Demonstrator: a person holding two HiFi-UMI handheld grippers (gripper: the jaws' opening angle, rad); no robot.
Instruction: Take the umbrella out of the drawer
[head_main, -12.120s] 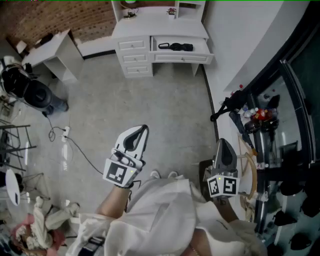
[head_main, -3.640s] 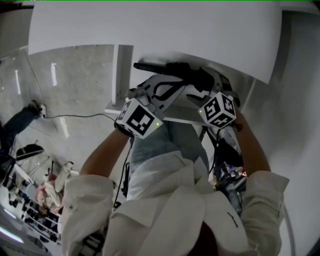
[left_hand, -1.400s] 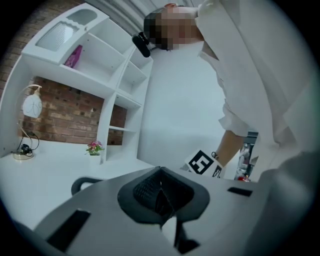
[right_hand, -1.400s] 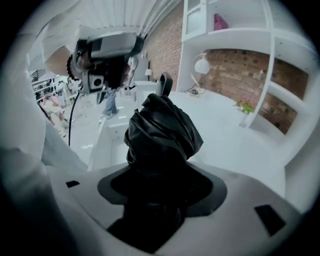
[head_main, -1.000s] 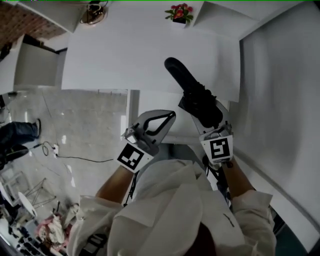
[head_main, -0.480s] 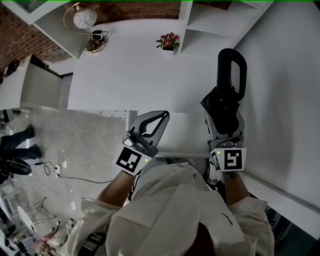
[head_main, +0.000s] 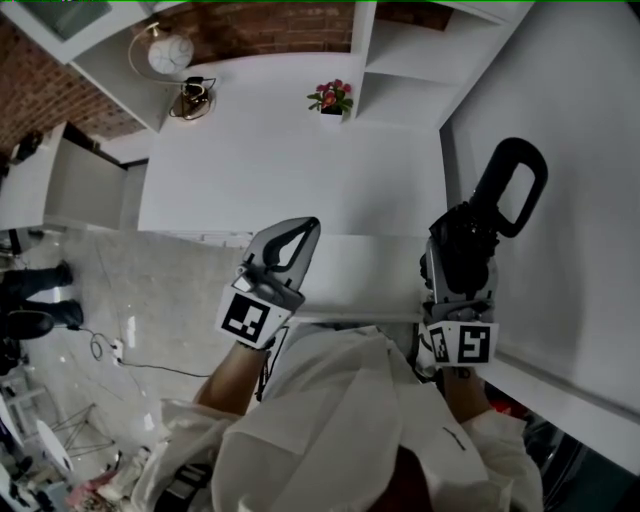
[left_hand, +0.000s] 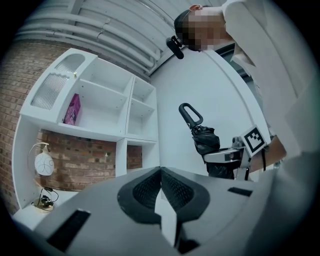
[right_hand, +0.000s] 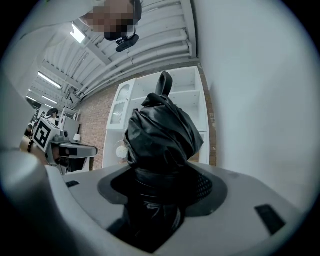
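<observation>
The black folded umbrella (head_main: 470, 235) stands out of my right gripper (head_main: 458, 262), which is shut on its bundled body. Its loop handle (head_main: 512, 183) points up and to the right, in front of the white wall. In the right gripper view the crumpled black canopy (right_hand: 162, 132) fills the space between the jaws. My left gripper (head_main: 306, 228) is shut with nothing in it, held over the open white drawer (head_main: 365, 275). In the left gripper view its jaws (left_hand: 161, 175) meet, and the umbrella (left_hand: 206, 141) shows beyond them to the right.
A white desk top (head_main: 280, 170) lies ahead, with a small flower pot (head_main: 330, 98), a gold lamp (head_main: 193, 95) and a round clock (head_main: 166, 50) on the shelving behind. A white wall (head_main: 570, 270) is close on the right. A pink box (left_hand: 72, 109) stands on a shelf.
The right gripper has risen and swung to the right with the umbrella, so the handle now tilts up and right. The left gripper has risen a little, still shut.
</observation>
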